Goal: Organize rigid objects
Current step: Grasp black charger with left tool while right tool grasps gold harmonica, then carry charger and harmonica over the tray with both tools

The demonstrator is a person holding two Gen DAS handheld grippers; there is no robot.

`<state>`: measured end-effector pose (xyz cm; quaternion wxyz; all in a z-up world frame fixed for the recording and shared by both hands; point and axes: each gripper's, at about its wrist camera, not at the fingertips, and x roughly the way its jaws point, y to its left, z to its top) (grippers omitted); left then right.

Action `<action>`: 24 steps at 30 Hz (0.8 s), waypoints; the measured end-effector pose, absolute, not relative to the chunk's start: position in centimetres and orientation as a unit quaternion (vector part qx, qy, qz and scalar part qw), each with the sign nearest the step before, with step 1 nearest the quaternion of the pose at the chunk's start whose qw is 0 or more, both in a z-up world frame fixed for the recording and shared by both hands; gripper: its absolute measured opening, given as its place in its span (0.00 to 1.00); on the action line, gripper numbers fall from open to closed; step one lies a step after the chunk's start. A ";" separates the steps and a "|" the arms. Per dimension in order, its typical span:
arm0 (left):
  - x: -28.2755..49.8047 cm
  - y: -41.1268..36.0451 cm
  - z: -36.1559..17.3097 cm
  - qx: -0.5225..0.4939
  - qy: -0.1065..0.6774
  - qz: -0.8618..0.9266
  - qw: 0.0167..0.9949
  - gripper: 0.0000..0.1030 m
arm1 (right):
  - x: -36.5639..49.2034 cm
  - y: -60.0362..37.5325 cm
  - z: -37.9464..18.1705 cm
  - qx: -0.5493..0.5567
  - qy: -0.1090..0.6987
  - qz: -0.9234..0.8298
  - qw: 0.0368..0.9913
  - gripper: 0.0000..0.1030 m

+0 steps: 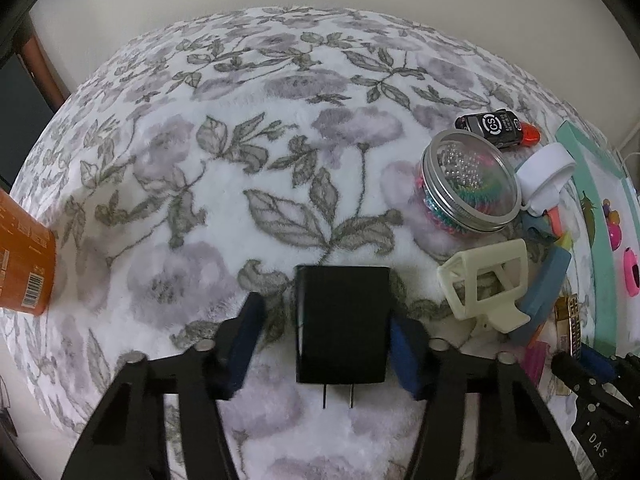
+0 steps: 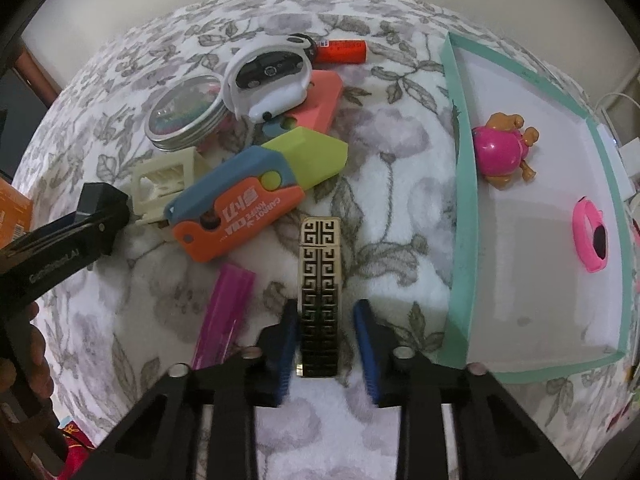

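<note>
Nearest in the left wrist view, the left gripper straddles a black plug adapter lying prongs-near on the floral blanket; its right pad touches the adapter, its left pad stands apart, so nothing is gripped. The right gripper stands narrowly parted around a gold-patterned lighter; whether it is pinched I cannot tell. Beyond lie a toy carrot knife and a bead jar. Right, a teal tray holds a pink toy.
</note>
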<state>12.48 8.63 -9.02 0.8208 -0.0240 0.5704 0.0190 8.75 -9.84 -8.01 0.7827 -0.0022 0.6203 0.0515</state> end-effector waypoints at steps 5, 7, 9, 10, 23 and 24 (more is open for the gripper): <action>12.3 8.7 -8.6 -0.024 0.572 0.017 0.820 0.41 | 8.7 -10.0 -7.6 -0.002 0.622 0.056 0.781 0.22; 11.9 9.0 -8.7 -0.029 0.574 0.019 0.818 0.41 | 8.6 -10.0 -7.6 0.001 0.623 0.057 0.780 0.22; 11.6 9.3 -8.7 -0.035 0.577 0.024 0.815 0.41 | 8.6 -10.0 -7.7 0.003 0.623 0.058 0.780 0.22; 11.1 9.7 -8.7 -0.039 0.579 0.026 0.814 0.41 | 8.6 -10.0 -7.7 0.004 0.624 0.058 0.779 0.21; 9.3 10.3 -6.0 -0.071 0.578 0.047 0.811 0.41 | 7.5 -11.8 -5.4 0.063 0.604 0.076 0.791 0.21; 9.2 10.0 -5.3 -0.071 0.573 0.045 0.815 0.41 | 7.4 -12.1 -5.2 0.067 0.601 0.076 0.793 0.21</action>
